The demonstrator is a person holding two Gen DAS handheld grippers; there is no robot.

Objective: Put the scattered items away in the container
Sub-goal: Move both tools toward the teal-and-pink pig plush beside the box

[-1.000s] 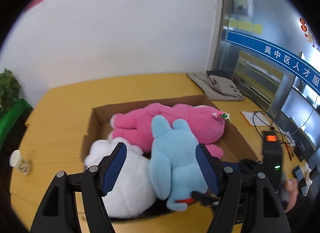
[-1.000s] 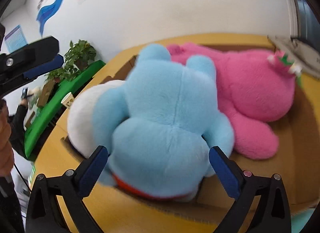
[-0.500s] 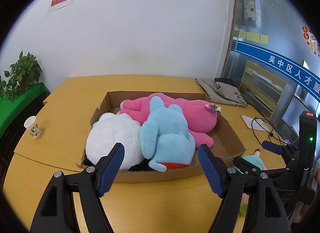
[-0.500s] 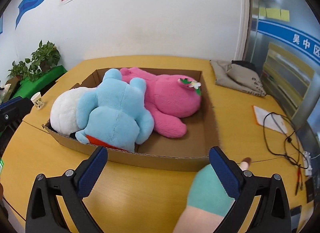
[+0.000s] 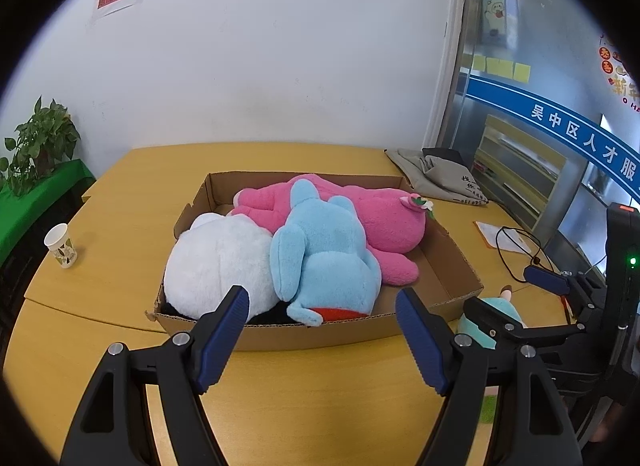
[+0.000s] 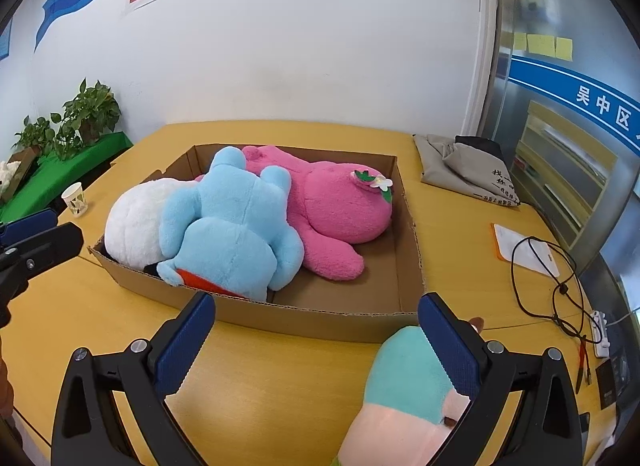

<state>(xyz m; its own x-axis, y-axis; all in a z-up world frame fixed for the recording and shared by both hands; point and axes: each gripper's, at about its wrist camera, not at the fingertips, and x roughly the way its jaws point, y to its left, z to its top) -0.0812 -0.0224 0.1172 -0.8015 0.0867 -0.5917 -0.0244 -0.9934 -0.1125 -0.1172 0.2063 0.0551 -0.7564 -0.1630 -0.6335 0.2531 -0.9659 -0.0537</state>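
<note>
On a yellow worktop (image 5: 120,225), a paper cup (image 5: 61,240) stands left of a shallow cardboard box (image 6: 320,316) holding, from left to right, a white plush toy (image 5: 218,260), a blue plush toy (image 5: 324,254) and a pink plush toy (image 5: 384,221). The left hand-held gripper (image 5: 320,342) hangs before the box's near wall, its jaws apart and empty. Further right, the right hand-held gripper (image 6: 316,342) is also spread wide, a teal-and-peach plush toy (image 6: 404,390) lying on the worktop outside the box, against its right finger.
</note>
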